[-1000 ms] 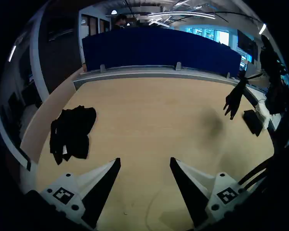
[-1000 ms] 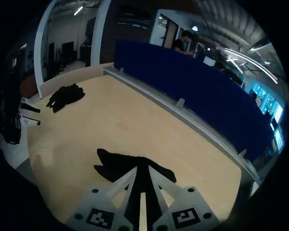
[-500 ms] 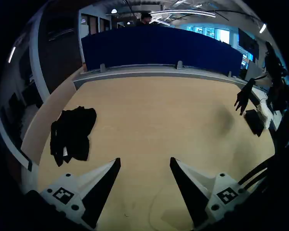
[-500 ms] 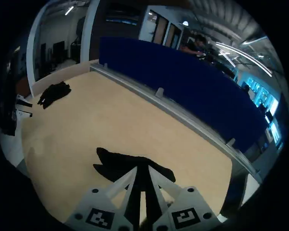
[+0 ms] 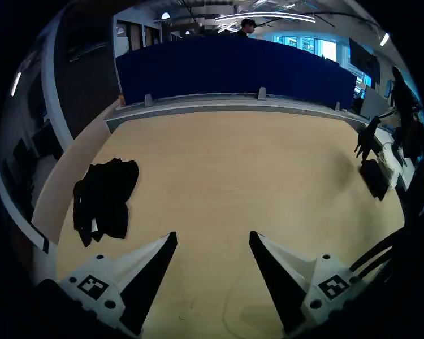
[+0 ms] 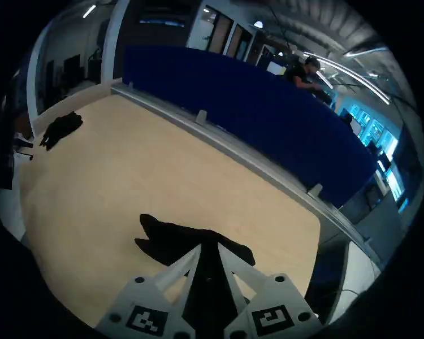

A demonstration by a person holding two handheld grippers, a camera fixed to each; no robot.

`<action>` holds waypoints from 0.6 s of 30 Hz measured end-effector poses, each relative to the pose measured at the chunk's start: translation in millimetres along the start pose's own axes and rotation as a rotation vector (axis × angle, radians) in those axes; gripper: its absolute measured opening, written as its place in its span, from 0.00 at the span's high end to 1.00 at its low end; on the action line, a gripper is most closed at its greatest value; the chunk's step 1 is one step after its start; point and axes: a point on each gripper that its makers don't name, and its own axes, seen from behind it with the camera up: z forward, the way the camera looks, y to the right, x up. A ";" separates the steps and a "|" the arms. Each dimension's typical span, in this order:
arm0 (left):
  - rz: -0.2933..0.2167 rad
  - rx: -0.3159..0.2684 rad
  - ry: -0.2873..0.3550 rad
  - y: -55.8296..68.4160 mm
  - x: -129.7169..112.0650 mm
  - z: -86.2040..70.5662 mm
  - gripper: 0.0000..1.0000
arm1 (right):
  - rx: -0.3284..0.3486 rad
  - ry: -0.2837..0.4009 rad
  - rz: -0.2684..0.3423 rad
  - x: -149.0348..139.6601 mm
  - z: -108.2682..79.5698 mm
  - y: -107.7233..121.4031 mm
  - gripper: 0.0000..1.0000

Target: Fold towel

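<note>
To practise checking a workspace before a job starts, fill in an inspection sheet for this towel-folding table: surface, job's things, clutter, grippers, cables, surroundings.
Surface: light wooden table, flat.
Job's things: black towel, hanging from the right gripper.
Clutter: black cloth heap near the table's left edge; dark flat item at its right edge, too small to identify.
Grippers: left gripper open, holding nothing; right gripper shut on the towel.
Cables: dark strands beside the left gripper, likely cables.
Surroundings: blue partition along the table's far side; a person beyond it.
</note>
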 end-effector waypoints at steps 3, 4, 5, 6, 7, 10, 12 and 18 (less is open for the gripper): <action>0.001 0.000 0.000 2.5 1.2 -0.1 0.05 | -0.012 -0.011 0.010 -7.8 -0.1 15.0 0.95; 0.002 0.000 -0.001 3.3 1.3 -0.3 0.05 | -0.014 -0.014 0.012 -9.9 0.2 18.5 0.95; 0.002 0.000 -0.001 4.2 1.5 -0.5 0.05 | -0.016 -0.018 0.016 -12.3 0.5 22.4 0.95; 0.003 0.000 -0.001 5.0 1.5 -0.7 0.05 | -0.018 -0.021 0.018 -14.3 0.8 25.8 0.95; 0.005 0.001 -0.002 5.7 1.3 -0.7 0.05 | -0.019 -0.024 0.021 -16.3 1.4 28.2 0.95; 0.010 0.002 -0.005 7.9 0.5 -0.7 0.05 | -0.022 -0.032 0.029 -22.4 2.9 34.6 0.95; 0.013 0.002 -0.006 9.5 0.3 -0.7 0.05 | -0.023 -0.038 0.035 -26.3 3.7 37.6 0.95; 0.021 0.001 -0.006 13.9 1.9 -0.8 0.05 | -0.024 -0.056 0.046 -39.7 3.0 42.1 0.95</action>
